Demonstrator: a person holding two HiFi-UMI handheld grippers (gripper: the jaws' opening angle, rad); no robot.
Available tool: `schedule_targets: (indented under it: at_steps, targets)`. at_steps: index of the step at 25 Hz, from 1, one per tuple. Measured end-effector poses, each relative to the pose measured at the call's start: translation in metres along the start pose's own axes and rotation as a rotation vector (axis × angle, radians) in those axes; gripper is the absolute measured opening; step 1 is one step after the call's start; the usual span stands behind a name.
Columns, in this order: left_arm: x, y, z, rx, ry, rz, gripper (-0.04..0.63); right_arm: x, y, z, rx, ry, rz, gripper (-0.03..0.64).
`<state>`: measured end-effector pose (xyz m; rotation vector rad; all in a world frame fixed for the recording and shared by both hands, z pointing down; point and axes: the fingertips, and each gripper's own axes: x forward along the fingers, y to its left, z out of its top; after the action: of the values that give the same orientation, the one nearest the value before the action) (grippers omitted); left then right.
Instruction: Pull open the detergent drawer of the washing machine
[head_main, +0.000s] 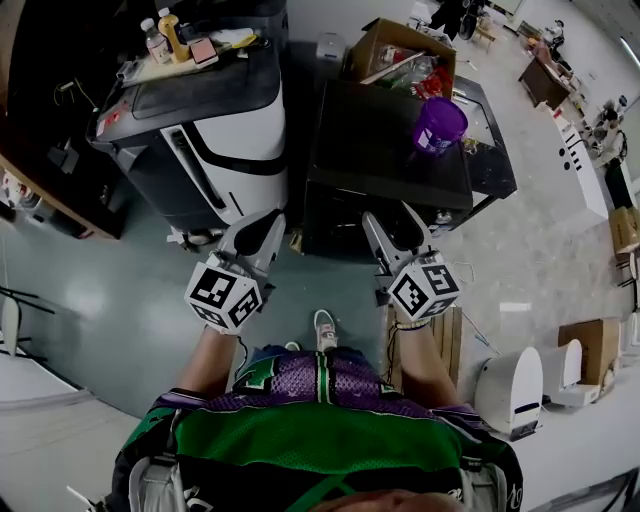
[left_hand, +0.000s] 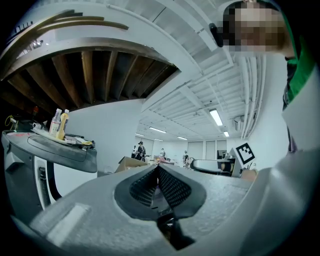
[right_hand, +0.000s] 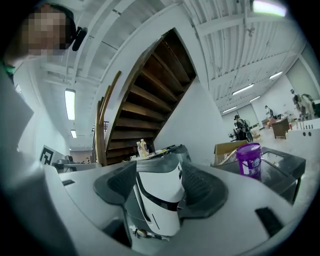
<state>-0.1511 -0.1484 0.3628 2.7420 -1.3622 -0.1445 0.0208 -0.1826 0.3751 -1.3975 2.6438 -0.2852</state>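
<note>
Head view, looking steeply down: a person in a green and purple jersey (head_main: 320, 430) holds the left claw (head_main: 268, 228) and the right claw (head_main: 395, 225) side by side above a grey floor (head_main: 120, 300). Just ahead of the left claw stands a white machine (head_main: 240, 140) with bottles (head_main: 165, 35) on its top. Just ahead of the right claw stands a dark machine (head_main: 390, 140) carrying a purple tub (head_main: 438, 125). Which machine bears the detergent drawer cannot be told.

Left claw view: its jaws are pressed together with nothing between them. The white machine (left_hand: 65, 175) sits ahead and to the claw's left. The dark machine (left_hand: 210, 165) is ahead to its right, beside the right claw's marker cube (left_hand: 245, 152).

Right claw view: its jaws stand apart and grip nothing. The white machine (right_hand: 160, 200) shows through the gap, well ahead. The purple tub (right_hand: 248, 160) lies to the claw's right.
</note>
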Motion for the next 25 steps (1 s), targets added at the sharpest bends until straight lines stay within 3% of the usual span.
schedule_targets:
  at_steps: [12, 25]
  targets:
    - [0.021, -0.012, -0.028, -0.004, 0.069, 0.059, 0.017, 0.029, -0.052, -0.109, 0.13, 0.221, 0.056, 0.27]
    - [0.061, -0.014, -0.049, 0.004, 0.096, 0.118, 0.018, 0.061, -0.106, -0.205, 0.386, 0.295, 0.137, 0.27]
